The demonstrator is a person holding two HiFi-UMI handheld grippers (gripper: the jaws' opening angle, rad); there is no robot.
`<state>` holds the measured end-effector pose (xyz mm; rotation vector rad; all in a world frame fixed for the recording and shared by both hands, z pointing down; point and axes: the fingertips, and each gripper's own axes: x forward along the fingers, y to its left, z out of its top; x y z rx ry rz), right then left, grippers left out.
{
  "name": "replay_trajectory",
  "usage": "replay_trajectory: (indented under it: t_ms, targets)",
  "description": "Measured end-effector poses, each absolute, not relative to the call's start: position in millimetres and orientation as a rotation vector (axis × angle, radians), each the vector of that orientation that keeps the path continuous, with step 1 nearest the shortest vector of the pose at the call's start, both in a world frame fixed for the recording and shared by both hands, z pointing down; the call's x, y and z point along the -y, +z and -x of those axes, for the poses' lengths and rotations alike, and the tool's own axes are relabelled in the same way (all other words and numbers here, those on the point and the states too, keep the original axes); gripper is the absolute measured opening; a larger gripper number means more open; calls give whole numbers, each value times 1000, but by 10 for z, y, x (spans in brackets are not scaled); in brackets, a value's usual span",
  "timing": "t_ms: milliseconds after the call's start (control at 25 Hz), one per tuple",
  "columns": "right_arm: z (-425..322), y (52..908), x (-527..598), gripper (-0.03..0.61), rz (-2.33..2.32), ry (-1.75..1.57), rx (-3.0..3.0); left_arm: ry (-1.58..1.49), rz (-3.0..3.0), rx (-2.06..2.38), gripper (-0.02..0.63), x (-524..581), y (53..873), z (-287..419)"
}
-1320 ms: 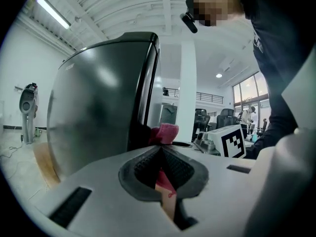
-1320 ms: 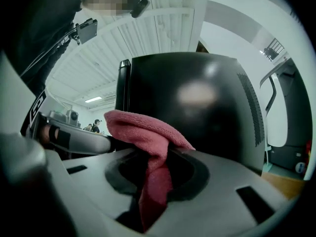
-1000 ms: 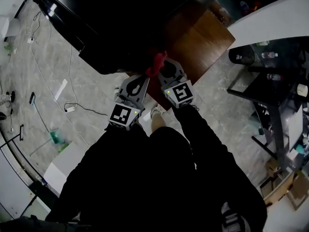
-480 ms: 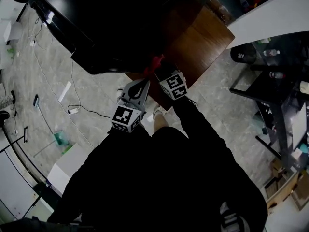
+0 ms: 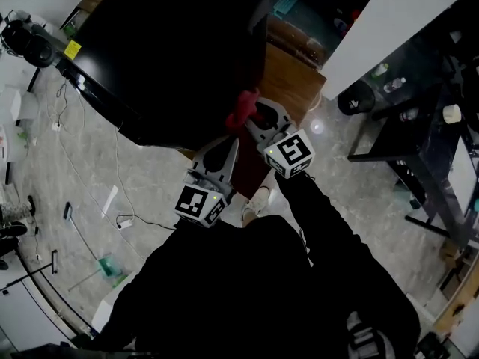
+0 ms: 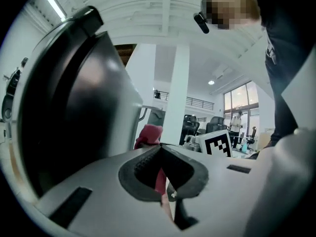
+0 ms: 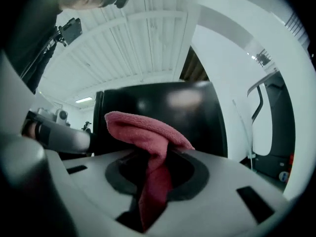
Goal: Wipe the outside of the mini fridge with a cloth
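The right tool point(image 7: 166, 151) is pinching the red cloth point(image 7: 143, 130) lengthwise along its jaws, bunched end pointing at the black mini fridge point(image 5: 172, 58) side nearby. The left tool point(image 6: 160, 145) is sitting pressed together, empty.

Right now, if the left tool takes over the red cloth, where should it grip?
Probably the bunched fold of the red cloth that sticks out of the right tool, coming from the left. That end is free and leans toward the left tool, while the tail hangs between the right tool's jaws.
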<state>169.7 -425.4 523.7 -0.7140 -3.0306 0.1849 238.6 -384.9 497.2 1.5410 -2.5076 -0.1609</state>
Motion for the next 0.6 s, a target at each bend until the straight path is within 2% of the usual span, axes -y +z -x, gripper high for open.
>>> replay_trajectory:
  t_ms: [280, 600]
  targets:
    - [-1342, 4053, 4737, 98, 706, 207, 3272, -180, -1664, 2618, 5, 4346, 4097, -2203]
    - [-983, 3747, 4894, 98, 714, 265, 3350, -154, -1634, 2696, 5, 4485, 3852, -1946]
